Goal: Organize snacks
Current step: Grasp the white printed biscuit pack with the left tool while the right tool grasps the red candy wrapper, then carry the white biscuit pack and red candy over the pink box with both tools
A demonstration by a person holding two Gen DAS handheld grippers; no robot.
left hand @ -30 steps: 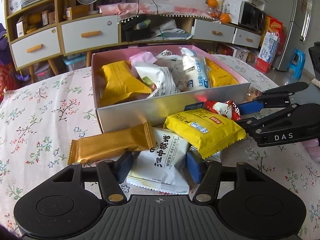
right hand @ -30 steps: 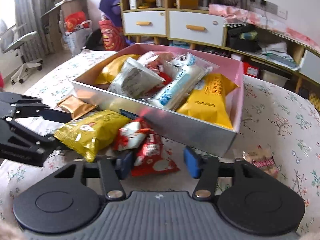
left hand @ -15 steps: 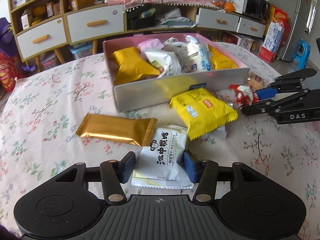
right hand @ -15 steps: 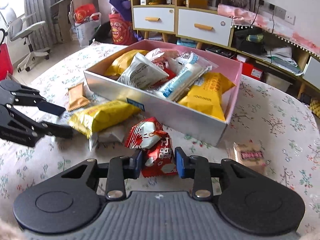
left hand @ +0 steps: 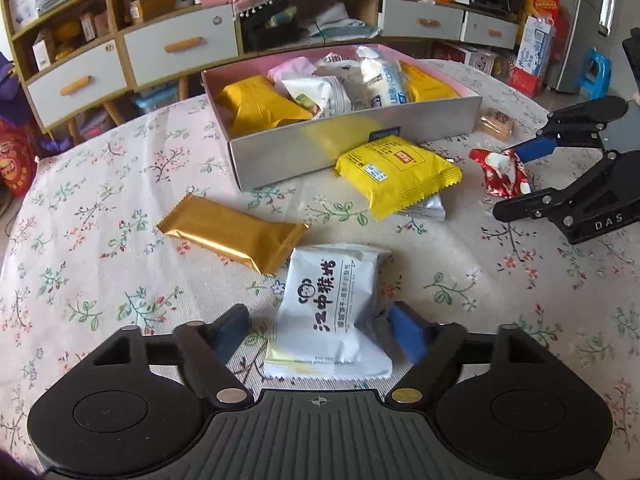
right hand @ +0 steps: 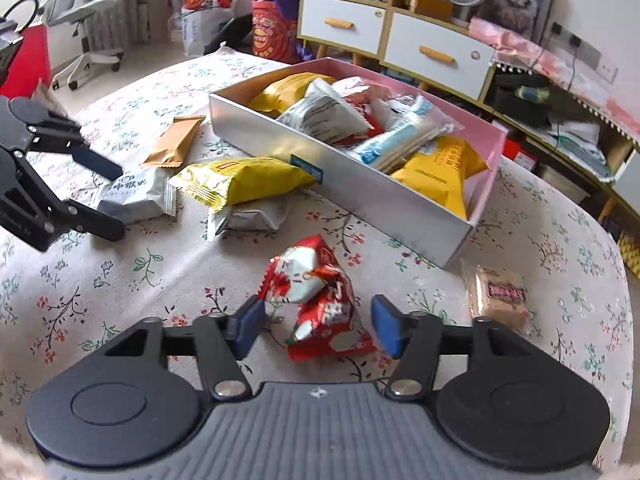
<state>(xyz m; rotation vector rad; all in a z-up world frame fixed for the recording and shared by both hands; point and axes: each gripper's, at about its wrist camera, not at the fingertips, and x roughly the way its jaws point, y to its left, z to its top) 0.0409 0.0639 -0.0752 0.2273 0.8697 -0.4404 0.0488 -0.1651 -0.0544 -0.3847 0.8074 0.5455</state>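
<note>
A silver box with a pink lining holds several snack packs. On the flowered cloth lie a white pack with black characters, a gold bar, a yellow pack on a silver pack, and a red-and-white pack. My left gripper is open with the white pack between its fingers, not clamped. My right gripper is open around the red-and-white pack.
A small tan wrapped snack lies by the box's right end. Cabinets with drawers and shelves stand behind the table. An office chair and bags stand on the floor to the left.
Both grippers have pulled back from the box and opened wider. The white pack and the red-and-white pack came back with them, and both now lie loose between the fingers.
</note>
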